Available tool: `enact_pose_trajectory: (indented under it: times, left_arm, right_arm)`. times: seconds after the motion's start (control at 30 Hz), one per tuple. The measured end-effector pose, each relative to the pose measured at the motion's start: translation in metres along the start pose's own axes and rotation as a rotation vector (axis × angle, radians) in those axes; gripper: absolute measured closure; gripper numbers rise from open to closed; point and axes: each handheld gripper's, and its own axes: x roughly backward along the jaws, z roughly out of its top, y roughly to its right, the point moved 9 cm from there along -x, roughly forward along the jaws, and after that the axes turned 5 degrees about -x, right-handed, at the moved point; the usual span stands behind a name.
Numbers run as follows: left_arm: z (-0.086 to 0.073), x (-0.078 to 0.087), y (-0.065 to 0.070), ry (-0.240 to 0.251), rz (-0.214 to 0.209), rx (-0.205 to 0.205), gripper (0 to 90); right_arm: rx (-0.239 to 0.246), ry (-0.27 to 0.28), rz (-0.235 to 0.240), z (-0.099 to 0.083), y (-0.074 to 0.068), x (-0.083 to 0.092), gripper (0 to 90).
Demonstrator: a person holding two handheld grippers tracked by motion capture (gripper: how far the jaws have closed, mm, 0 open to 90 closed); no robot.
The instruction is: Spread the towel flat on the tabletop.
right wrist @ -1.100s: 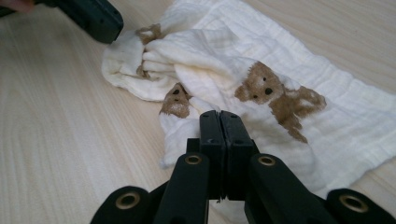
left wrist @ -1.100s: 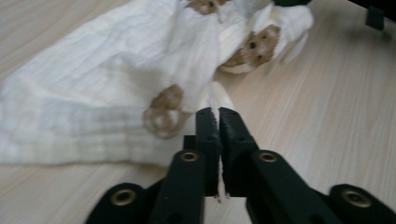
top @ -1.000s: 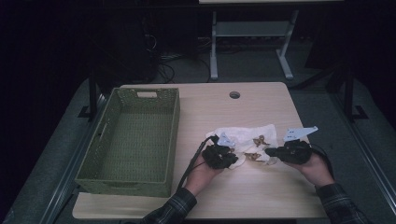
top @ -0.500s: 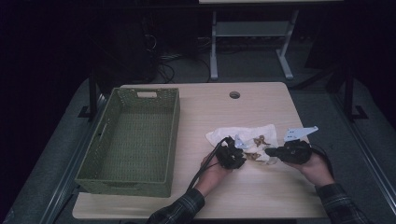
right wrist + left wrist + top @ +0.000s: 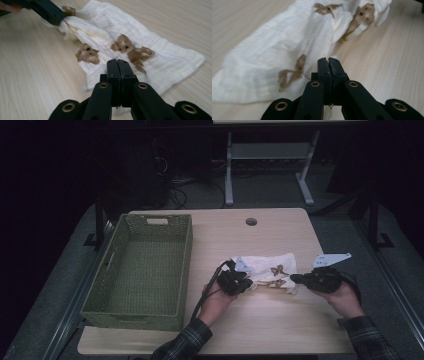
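Note:
A white cloth [image 5: 270,265] printed with brown bears lies crumpled on the wooden table [image 5: 250,320], between my two grippers. My left gripper [image 5: 247,283] sits at the cloth's left end. Its jaws have just been closing and now stand together [image 5: 328,60] with a wisp of the cloth [image 5: 262,65] pinched between them. From the right gripper view, the left gripper [image 5: 50,12] clamps a bunched edge. My right gripper [image 5: 293,278] is at the cloth's right end, jaws shut [image 5: 117,61] on a fold of the cloth [image 5: 155,50].
A green woven basket [image 5: 184,270] with nothing in it stands on the table's left half, close to my left hand. A round cable hole [image 5: 251,221] lies near the far edge. Beyond the table are dark floor, cables and a white frame.
My left gripper slid right onto the cloth's near edge, then drew back left. The right hand has kept still.

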Motion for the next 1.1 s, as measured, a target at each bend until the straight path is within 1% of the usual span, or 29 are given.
enact_pose_trajectory:
  times: [0.1, 0.2, 0.23, 0.3, 0.43, 0.47, 0.53, 0.57, 0.63, 0.67, 0.7, 0.73, 0.8, 0.83, 0.87, 0.9, 0.97, 1.0, 1.03, 1.1]
  left_arm:
    - [-0.002, 0.010, -0.013, 0.009, 0.033, 0.028, 88.7]
    - [-0.005, 0.017, -0.025, 0.019, 0.071, 0.059, 88.7]
    - [-0.007, 0.019, -0.029, 0.013, 0.082, 0.066, 88.7]
    - [-0.009, 0.022, -0.038, 0.010, 0.120, 0.079, 88.7]
    - [-0.018, 0.020, -0.053, -0.019, 0.187, 0.112, 88.8]
    - [-0.020, 0.019, -0.055, -0.027, 0.193, 0.123, 88.7]
    - [-0.024, 0.017, -0.058, -0.051, 0.207, 0.131, 88.7]
    - [-0.026, 0.015, -0.059, -0.058, 0.207, 0.137, 88.7]
    - [-0.030, 0.011, -0.058, -0.075, 0.196, 0.139, 88.4]
    - [-0.030, 0.010, -0.057, -0.074, 0.192, 0.141, 88.0]
    - [-0.030, 0.009, -0.057, -0.070, 0.190, 0.143, 87.6]
    - [-0.029, 0.011, -0.057, -0.065, 0.191, 0.142, 86.8]
    - [-0.025, 0.015, -0.055, -0.045, 0.189, 0.142, 82.1]
    - [-0.022, 0.018, -0.054, -0.037, 0.191, 0.135, 79.9]
    - [-0.018, 0.021, -0.052, -0.016, 0.188, 0.140, 78.4]
    - [-0.015, 0.023, -0.051, -0.007, 0.187, 0.131, 77.0]
    - [-0.009, 0.028, -0.047, 0.013, 0.182, 0.124, 74.2]
    - [-0.006, 0.029, -0.045, 0.022, 0.175, 0.118, 73.8]
    - [-0.005, 0.031, -0.042, 0.017, 0.164, 0.104, 73.6]
    - [-0.004, 0.030, -0.034, 0.020, 0.131, 0.101, 72.7]
  right_arm:
    - [-0.015, 0.010, -0.014, -0.001, 0.007, 0.005, 88.5]
    - [-0.029, 0.013, -0.031, -0.003, 0.014, 0.009, 88.5]
    - [-0.036, 0.010, -0.039, -0.004, 0.017, 0.010, 88.6]
    - [-0.045, 0.010, -0.053, -0.006, 0.024, 0.012, 88.6]
    - [-0.076, -0.013, -0.089, -0.014, 0.040, 0.013, 88.7]
    - [-0.080, -0.023, -0.098, -0.017, 0.044, 0.012, 88.7]
    - [-0.093, -0.044, -0.111, -0.022, 0.050, 0.009, 88.7]
    - [-0.091, -0.052, -0.113, -0.024, 0.052, 0.007, 88.7]
    - [-0.102, -0.076, -0.117, -0.027, 0.054, 0.002, 88.7]
    - [-0.095, -0.087, -0.117, -0.029, 0.055, 0.000, 88.3]
    - [-0.104, -0.098, -0.114, -0.030, 0.054, -0.002, 87.8]
    - [-0.103, -0.098, -0.112, -0.030, 0.054, -0.002, 87.2]
    - [-0.113, -0.079, -0.113, -0.027, 0.055, 0.001, 81.2]
    - [-0.118, -0.064, -0.104, -0.025, 0.054, 0.005, 79.2]
    - [-0.118, -0.044, -0.102, -0.022, 0.053, 0.008, 76.3]
    - [-0.130, -0.027, -0.100, -0.019, 0.052, 0.012, 75.2]
    - [-0.115, -0.001, -0.091, -0.015, 0.048, 0.018, 74.3]
    - [-0.110, 0.005, -0.088, -0.014, 0.045, 0.021, 74.3]
    - [-0.105, 0.009, -0.082, -0.013, 0.041, 0.023, 74.2]
    - [-0.090, 0.004, -0.073, -0.014, 0.036, 0.024, 73.7]
